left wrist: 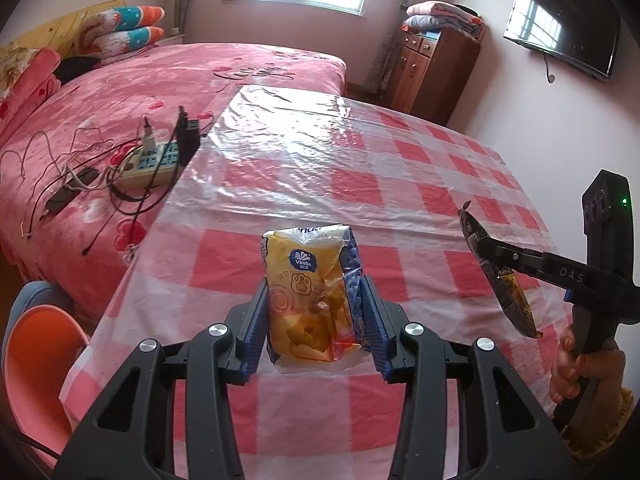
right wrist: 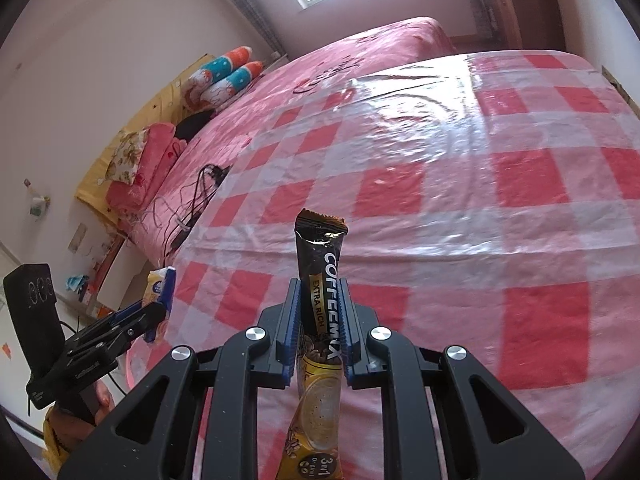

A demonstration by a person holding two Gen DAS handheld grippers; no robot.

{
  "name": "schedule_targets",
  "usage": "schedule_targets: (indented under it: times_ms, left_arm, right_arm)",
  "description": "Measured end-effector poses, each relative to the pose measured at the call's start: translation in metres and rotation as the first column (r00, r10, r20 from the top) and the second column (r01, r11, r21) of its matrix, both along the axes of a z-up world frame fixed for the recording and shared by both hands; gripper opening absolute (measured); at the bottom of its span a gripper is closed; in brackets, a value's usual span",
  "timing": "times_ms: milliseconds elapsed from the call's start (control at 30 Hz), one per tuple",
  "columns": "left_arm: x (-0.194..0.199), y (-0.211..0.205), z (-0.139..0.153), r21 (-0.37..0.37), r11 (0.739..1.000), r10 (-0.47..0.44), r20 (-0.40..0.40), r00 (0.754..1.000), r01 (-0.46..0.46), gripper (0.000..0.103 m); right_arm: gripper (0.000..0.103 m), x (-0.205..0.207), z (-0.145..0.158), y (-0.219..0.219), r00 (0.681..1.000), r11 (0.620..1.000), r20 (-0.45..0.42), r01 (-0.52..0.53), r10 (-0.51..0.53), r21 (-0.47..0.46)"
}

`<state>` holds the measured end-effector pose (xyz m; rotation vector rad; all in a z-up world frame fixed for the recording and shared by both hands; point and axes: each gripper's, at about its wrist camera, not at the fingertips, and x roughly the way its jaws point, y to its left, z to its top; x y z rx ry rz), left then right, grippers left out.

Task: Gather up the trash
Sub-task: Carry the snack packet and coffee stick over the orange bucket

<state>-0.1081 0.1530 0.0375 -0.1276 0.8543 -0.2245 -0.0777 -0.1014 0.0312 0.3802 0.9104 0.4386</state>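
My left gripper (left wrist: 315, 316) is shut on a yellow Vinda tissue pack (left wrist: 308, 292) and holds it above the red-and-white checked table (left wrist: 320, 184). My right gripper (right wrist: 319, 316) is shut on a black and gold Coffeemix sachet (right wrist: 322, 280), held upright over the same table (right wrist: 460, 200). The right gripper (left wrist: 486, 254) with the sachet (left wrist: 508, 300) also shows at the right of the left wrist view. The left gripper (right wrist: 160, 300) with the tissue pack (right wrist: 156, 286) shows at the lower left of the right wrist view.
A bed with a pink cover (left wrist: 120, 92) adjoins the table's left side, carrying a power strip (left wrist: 154, 164) with cables. An orange basin (left wrist: 36, 360) sits low at the left. A wooden cabinet (left wrist: 432, 68) and wall TV (left wrist: 560, 28) stand beyond.
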Motion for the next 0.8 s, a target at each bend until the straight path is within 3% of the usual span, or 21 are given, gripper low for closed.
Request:
schedule_targets:
  times_ms: [800]
  left_arm:
    - [-0.031,0.078,0.000,-0.075,0.992,0.101,0.013,0.995,-0.100,0.046]
  right_arm:
    - [0.019,-0.008,0.015,0.108,0.987,0.987,-0.011,-0.161,0.160,-0.011]
